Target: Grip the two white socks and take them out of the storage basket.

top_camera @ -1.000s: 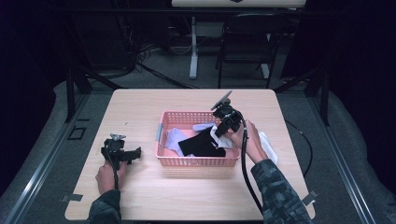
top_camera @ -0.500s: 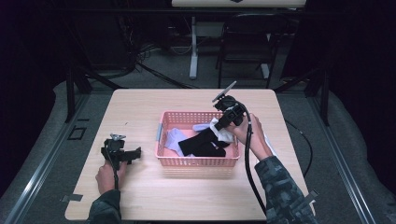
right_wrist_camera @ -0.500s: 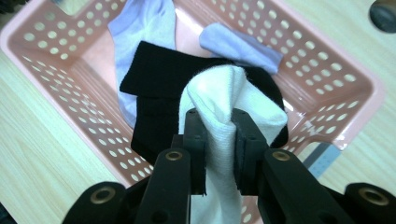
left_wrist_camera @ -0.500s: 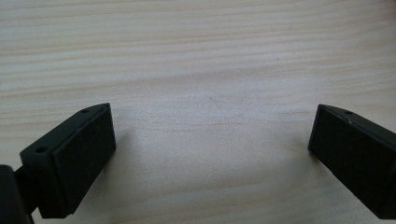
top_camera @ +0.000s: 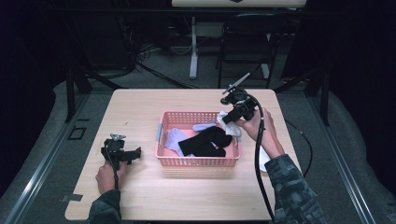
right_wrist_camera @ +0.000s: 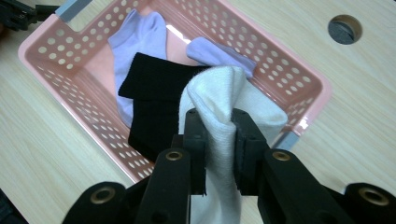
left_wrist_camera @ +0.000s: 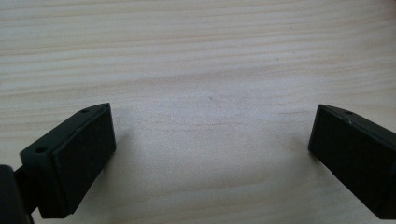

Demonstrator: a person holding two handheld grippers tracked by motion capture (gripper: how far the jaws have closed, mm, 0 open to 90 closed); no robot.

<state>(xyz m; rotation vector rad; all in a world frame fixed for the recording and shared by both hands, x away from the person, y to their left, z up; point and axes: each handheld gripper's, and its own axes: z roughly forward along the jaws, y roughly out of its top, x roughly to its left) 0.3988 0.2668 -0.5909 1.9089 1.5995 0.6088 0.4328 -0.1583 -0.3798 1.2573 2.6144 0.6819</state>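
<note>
A pink perforated basket (top_camera: 164, 129) (right_wrist_camera: 42, 49) stands mid-table with black socks (top_camera: 205, 142) (right_wrist_camera: 154, 107) and lilac socks (top_camera: 173, 138) (right_wrist_camera: 140, 32) inside. My right gripper (top_camera: 227, 117) (right_wrist_camera: 219, 140) is shut on a white sock (top_camera: 228, 122) (right_wrist_camera: 224, 98), held above the basket's right end; the sock hangs down from the pinch. At the table's left my left gripper (top_camera: 133, 153) (left_wrist_camera: 210, 154) rests in a hand, its jaws wide open over bare wood with nothing between them.
The light wooden table (top_camera: 140, 107) has a round cable hole (right_wrist_camera: 344, 29) beyond the basket. Another white piece (top_camera: 262, 158) lies on the table by the right forearm. A dark chair (top_camera: 243, 42) and table legs stand behind the far edge.
My right gripper has risen with the white sock, lifting it higher above the basket's right end. The left gripper has stayed where it was.
</note>
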